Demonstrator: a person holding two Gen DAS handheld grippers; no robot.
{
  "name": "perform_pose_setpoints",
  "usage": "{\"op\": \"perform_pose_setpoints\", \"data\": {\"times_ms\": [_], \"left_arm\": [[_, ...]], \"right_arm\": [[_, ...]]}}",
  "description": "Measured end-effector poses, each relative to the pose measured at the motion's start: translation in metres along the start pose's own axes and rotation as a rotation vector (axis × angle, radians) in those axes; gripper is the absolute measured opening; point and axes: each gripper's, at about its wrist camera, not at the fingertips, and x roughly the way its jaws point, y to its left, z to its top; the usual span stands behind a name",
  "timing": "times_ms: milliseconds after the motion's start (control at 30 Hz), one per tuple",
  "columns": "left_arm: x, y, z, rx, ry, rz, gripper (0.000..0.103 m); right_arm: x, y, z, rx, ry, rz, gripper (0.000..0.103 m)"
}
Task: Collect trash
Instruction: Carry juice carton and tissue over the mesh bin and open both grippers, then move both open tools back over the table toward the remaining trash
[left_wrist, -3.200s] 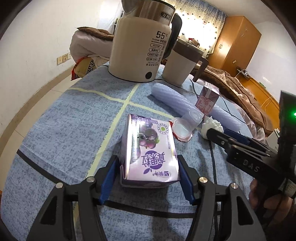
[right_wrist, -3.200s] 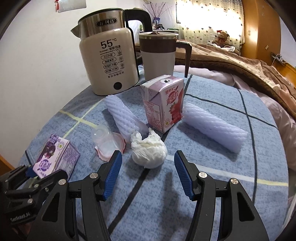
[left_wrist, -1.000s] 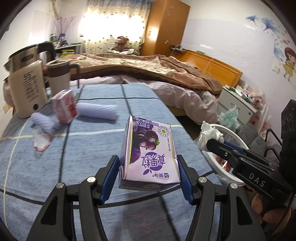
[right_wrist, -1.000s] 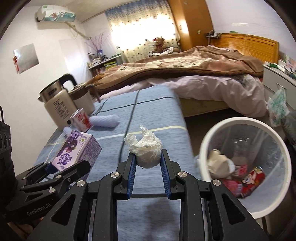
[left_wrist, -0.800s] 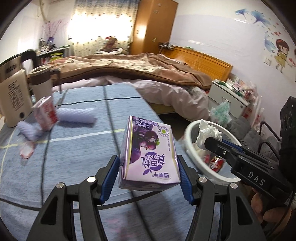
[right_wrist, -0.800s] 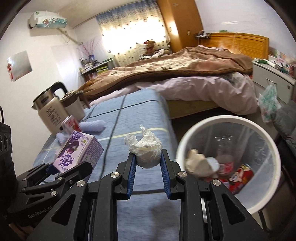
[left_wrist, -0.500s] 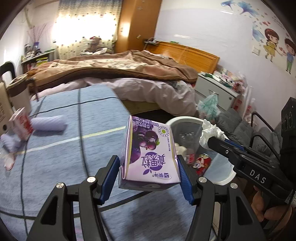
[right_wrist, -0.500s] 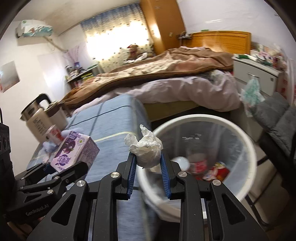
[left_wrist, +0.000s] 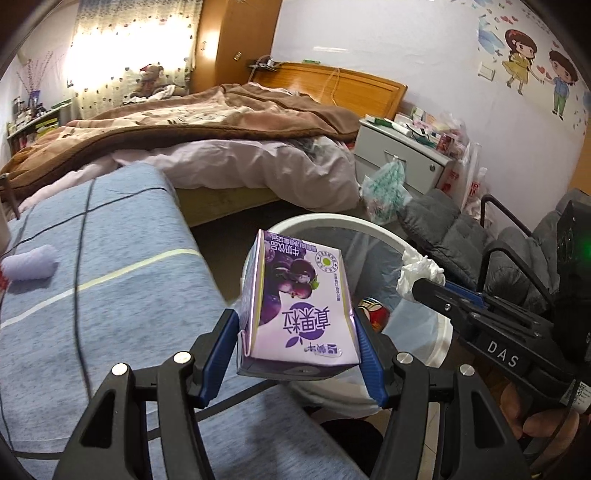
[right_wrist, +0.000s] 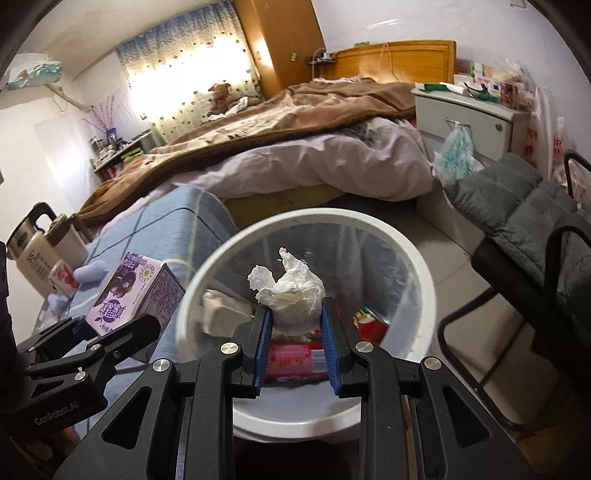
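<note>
**Both claws loaded at the bin**

The biggest thing I see is the blue checked cloth-covered table (left_wrist: 110, 280), running along the left of both views. Next to its edge stands the round white-rimmed waste bin with see-through mesh walls (right_wrist: 417, 280). Looking down into it from my right wrist camera, I can make out a pink wrapped packet (right_wrist: 295, 360) on the bottom, a red printed wrapper (right_wrist: 371, 321) beside it, and a pale crumpled wad (right_wrist: 218, 308) against the left wall.

My left gripper (left_wrist: 301, 341) is clamped on the purple blueberry milk carton (left_wrist: 299, 295), both blue pads pressed to its sides; the carton hangs in the air just past the table edge, with the bin's near rim behind it. My right gripper (right_wrist: 295, 325) is squeezed nearly together on the crumpled white tissue ball (right_wrist: 291, 295), holding it directly over the bin's mouth.

Far back on the table a cream electric kettle (right_wrist: 27, 247), a small pink drink carton (right_wrist: 62, 278) and a lavender foam sleeve (left_wrist: 31, 262) sit near one another.
</note>
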Motion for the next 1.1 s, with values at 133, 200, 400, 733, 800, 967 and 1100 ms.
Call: {"op": "perform_pose_setpoints", "data": {"times_ms": [133,200,400,733,800,967,1100], "left_arm": [[0.010,-0.013,0.001,0.023,0.016,-0.014,0.063],[0.013,-0.016,0.001,0.026,0.020,-0.013,0.063],[0.021,-0.025,0.004,0.030,0.030,-0.009,0.063],[0.025,-0.028,0.003,0.028,0.040,-0.011,0.065],[0.024,-0.028,0.004,0.026,0.039,-0.007,0.067],[0.018,-0.024,0.003,0.022,0.027,-0.001,0.068],[0.011,-0.021,0.003,0.011,0.011,0.005,0.068]], "right_arm": [[0.006,-0.010,-0.003,0.015,0.020,-0.017,0.027],[0.009,-0.015,-0.003,0.020,0.030,-0.025,0.027],[0.011,-0.025,-0.004,0.025,0.035,-0.053,0.029],[0.014,-0.029,-0.006,0.023,0.048,-0.069,0.048],[0.013,-0.030,-0.005,0.031,0.044,-0.062,0.053],[0.009,-0.031,-0.005,0.041,0.033,-0.064,0.053],[0.005,-0.026,-0.006,0.035,0.025,-0.053,0.053]]}}
